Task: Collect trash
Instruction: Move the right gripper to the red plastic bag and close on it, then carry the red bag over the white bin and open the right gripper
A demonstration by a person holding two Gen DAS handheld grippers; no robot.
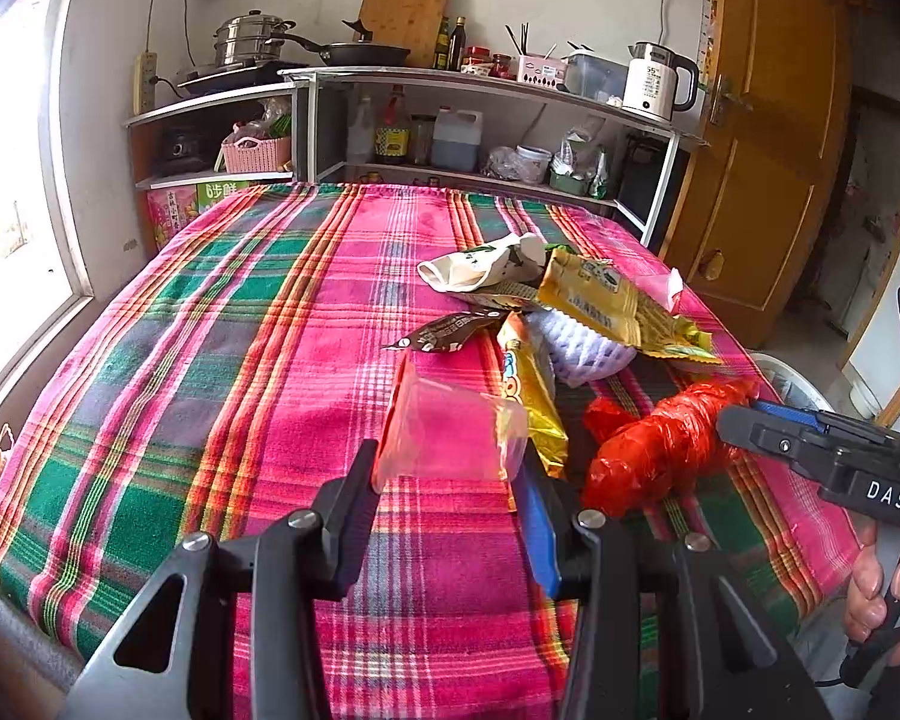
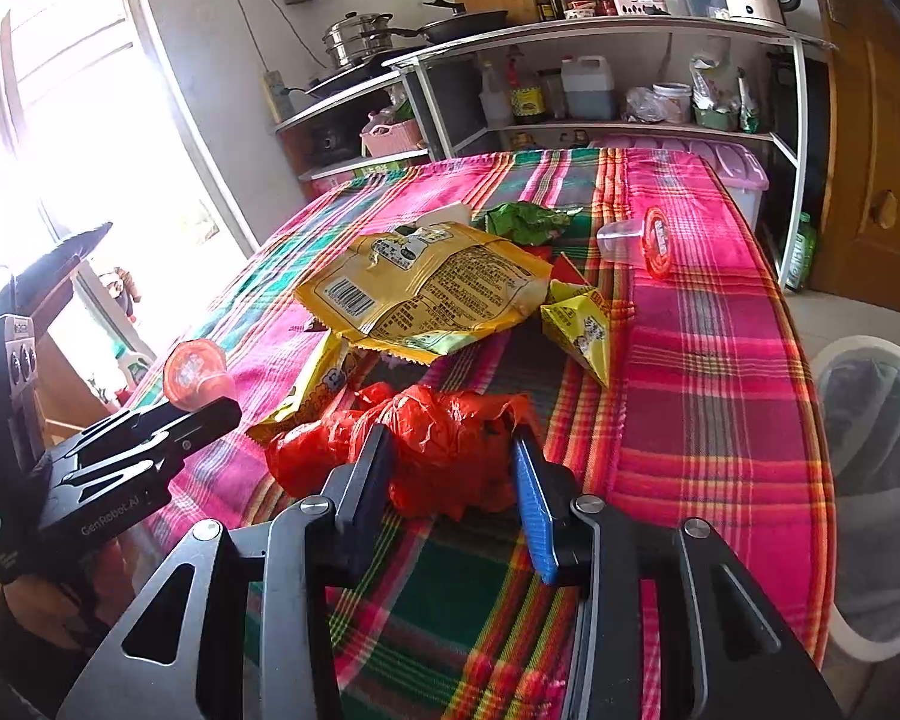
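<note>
the left tongs (image 1: 450, 480) grip a clear plastic cup with a red foil lid (image 1: 450, 435), lifted a little off the counter with the pink and green checked cloth (image 1: 210, 360). the right tongs (image 2: 450, 468) sit on both sides of a crumpled red plastic bag (image 2: 438, 438) that lies on the counter, and the pads look pressed into it. behind the bag lies a big yellow snack packet (image 2: 426, 294). another small clear cup (image 2: 636, 243) lies on its side far back. a white bin (image 2: 870, 480) stands just beside the counter.
</note>
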